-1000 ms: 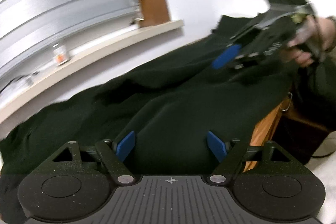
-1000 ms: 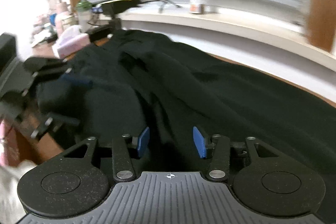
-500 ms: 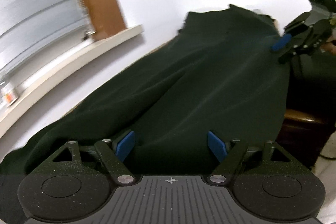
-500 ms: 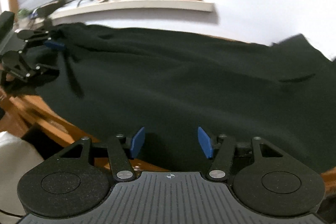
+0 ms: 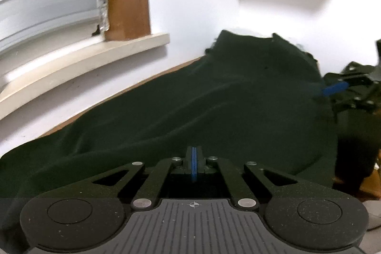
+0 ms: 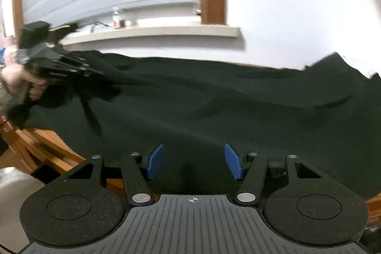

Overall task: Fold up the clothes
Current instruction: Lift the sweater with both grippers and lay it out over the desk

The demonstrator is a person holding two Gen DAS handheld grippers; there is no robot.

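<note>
Far left: window blind and pale sill [image 5: 83,58] behind the desk [image 6: 47,146], wooden edge showing near left.

Dark green garment [image 5: 214,106] spread across the desk, long axis running left to right along the wall, far right end bunched up against the white wall. Creases radiating from the near left corner.

Left hand-held gripper [image 5: 194,164]: blue pads pressed flat together, jaws just closed. Fabric edge right at the tips; in the left wrist view no cloth clearly visible between the pads, so held or not cannot be told. From the right wrist view, the left hand-held gripper [image 6: 78,66] sits blurred at the garment's near left corner, the person's hand [image 6: 16,80] behind it, cloth drawn taut toward it — suggests a pinch on that corner, as a judgement only.

Right hand-held gripper [image 6: 194,161]: jaws apart, just been opening a little, blue pads straddling the near hem with nothing pressed between. Same gripper seen at far right of the left wrist view [image 5: 333,89], at the garment's right edge.

Key relation: garment lies ahead of and below both grippers, stretched lengthwise between them. Right side not yet gripped; likely needs to close on the near hem before any fold across the long axis.
</note>
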